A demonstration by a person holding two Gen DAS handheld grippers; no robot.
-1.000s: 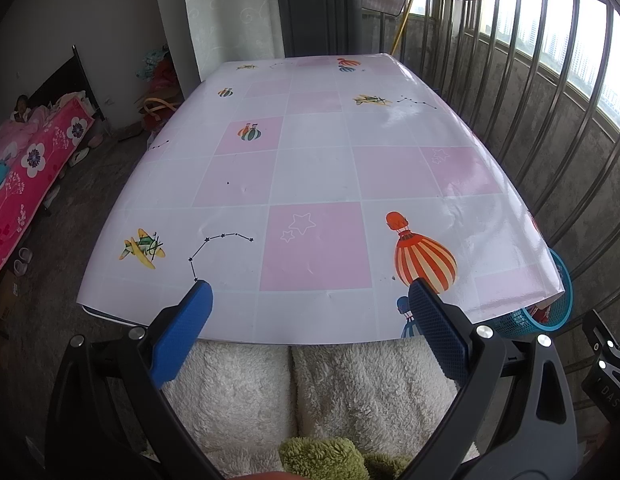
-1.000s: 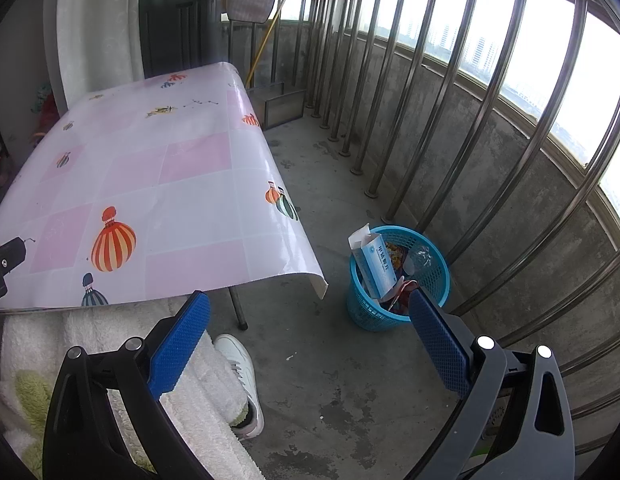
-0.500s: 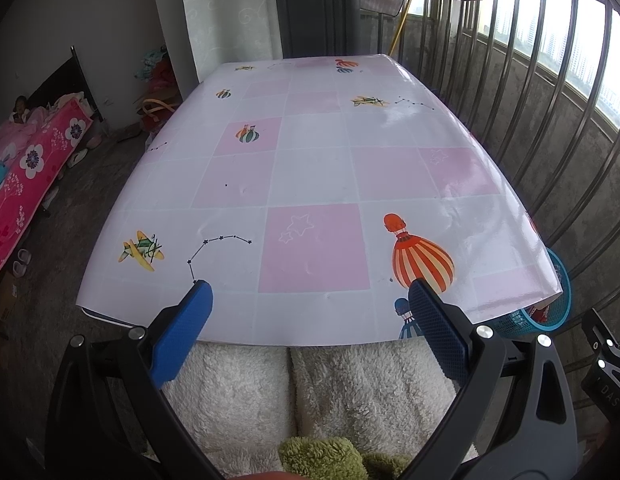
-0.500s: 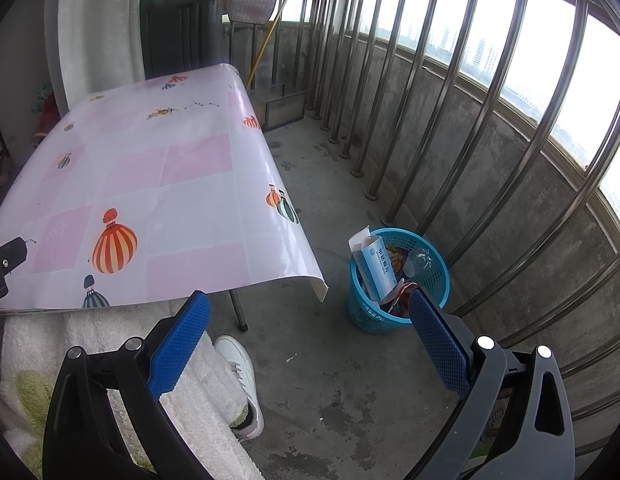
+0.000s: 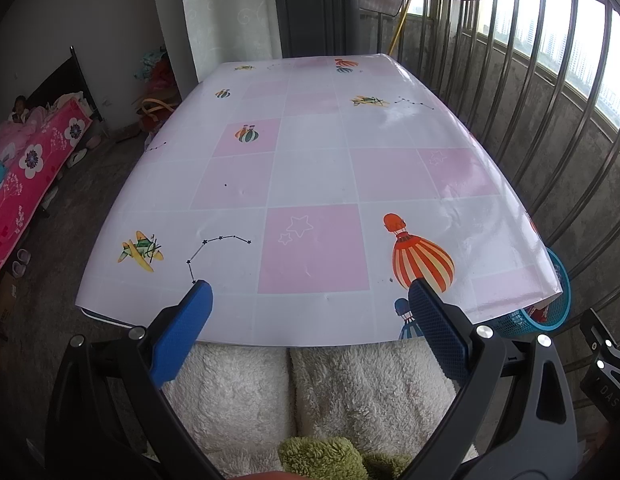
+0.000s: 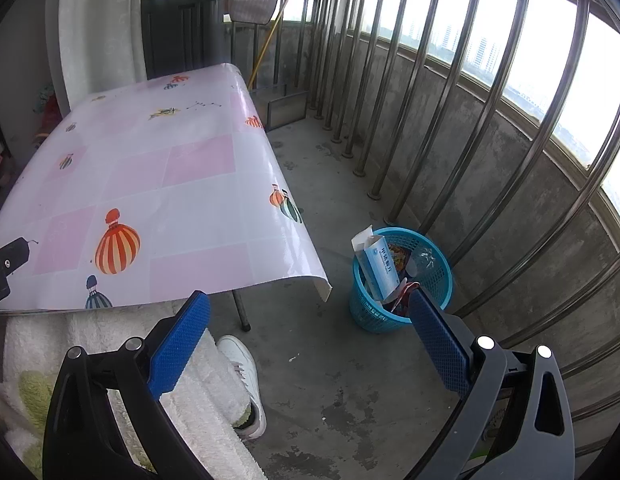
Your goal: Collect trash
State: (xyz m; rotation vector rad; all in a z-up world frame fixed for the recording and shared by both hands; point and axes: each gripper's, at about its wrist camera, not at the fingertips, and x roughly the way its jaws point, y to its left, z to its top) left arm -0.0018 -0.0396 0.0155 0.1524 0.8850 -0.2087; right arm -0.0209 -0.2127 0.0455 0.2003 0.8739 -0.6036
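Observation:
A blue plastic bin (image 6: 424, 248) stands on the concrete floor right of the table, with a white and blue carton (image 6: 380, 266) and wrappers inside; its rim also peeks out past the table corner as the bin (image 5: 556, 312) in the left wrist view. My right gripper (image 6: 308, 314) is open over the floor, just short of the bin, holding nothing. My left gripper (image 5: 308, 302) is open above the near edge of the table (image 5: 310, 184), with nothing between its blue pads. No loose trash shows on the pink and white tablecloth.
Steel railing bars (image 6: 490, 100) and a low concrete wall close off the right side. A person's fleece-covered legs (image 5: 310, 392) and a white shoe (image 6: 246, 376) sit below the table edge. A bed with a pink floral cover (image 5: 26, 172) lies far left.
Both views have shifted only slightly; the grippers stay open and nothing was picked up or dropped.

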